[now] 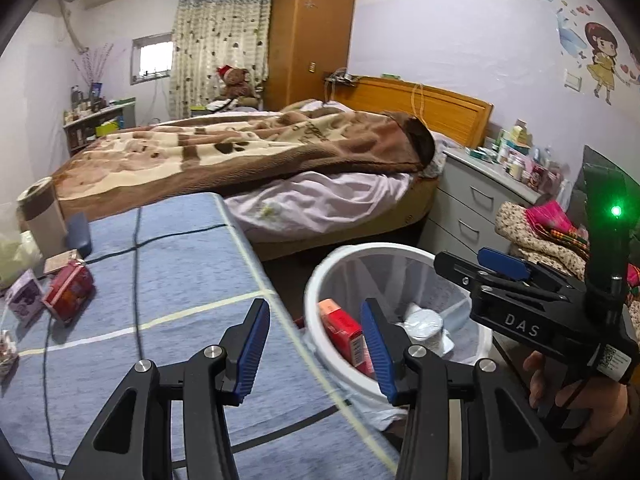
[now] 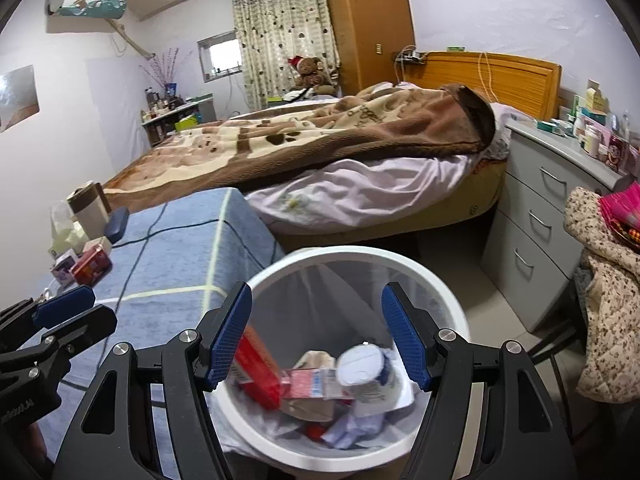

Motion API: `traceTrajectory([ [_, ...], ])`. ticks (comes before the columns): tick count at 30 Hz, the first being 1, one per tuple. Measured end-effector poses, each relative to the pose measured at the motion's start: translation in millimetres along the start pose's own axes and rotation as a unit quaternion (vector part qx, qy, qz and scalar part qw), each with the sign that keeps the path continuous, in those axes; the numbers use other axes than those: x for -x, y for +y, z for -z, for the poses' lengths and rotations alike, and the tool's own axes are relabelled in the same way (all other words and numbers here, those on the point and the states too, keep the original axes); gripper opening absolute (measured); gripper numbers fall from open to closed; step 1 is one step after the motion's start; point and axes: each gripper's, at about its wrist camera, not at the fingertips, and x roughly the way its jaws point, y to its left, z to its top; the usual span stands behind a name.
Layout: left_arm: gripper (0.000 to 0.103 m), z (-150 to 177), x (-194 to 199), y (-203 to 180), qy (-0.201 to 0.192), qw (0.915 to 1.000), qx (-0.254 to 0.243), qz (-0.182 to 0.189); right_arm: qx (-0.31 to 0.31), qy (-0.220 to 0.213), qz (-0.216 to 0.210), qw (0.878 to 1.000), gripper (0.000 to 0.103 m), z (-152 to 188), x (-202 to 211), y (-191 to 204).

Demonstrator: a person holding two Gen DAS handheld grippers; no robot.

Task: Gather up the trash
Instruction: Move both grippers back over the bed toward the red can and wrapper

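A white trash bin point(image 2: 360, 254) with a clear liner stands on the floor beside the blue-clothed table point(image 1: 180, 264). Inside it lie a red box point(image 2: 256, 368), a pink carton point(image 2: 308, 384), a white bottle point(image 2: 368, 364) and crumpled paper. My right gripper point(image 2: 318, 332) hangs open right above the bin with nothing between its pads. My left gripper point(image 1: 316, 344) is open and bare over the table's edge, with the bin point(image 1: 384, 248) just to its right. On the table's far left lie a red box point(image 1: 68, 294) and a small purple box point(image 1: 26, 300).
A dark blue case point(image 1: 78, 232), a tall paper cup point(image 1: 40, 212) and a black cable point(image 1: 136, 280) also lie on the table. Behind are a bed point(image 1: 248, 148), a grey drawer unit point(image 2: 536, 216) and clothes piled on a chair point(image 2: 608, 280). A hand point(image 1: 592, 396) holds the right gripper.
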Motion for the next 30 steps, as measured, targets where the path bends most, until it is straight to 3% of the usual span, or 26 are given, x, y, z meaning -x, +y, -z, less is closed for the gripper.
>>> traceTrajectory([
  [18, 0.047, 11, 38, 91, -0.023, 0.9952, 0.048, -0.082, 0.027, -0.002, -0.070, 0.997, 0.069, -3, -18, 72],
  [30, 0.048, 36, 64, 194, -0.023, 0.9825, 0.110, -0.148, 0.062, 0.013, -0.120, 0.991, 0.069, -3, -39, 137],
])
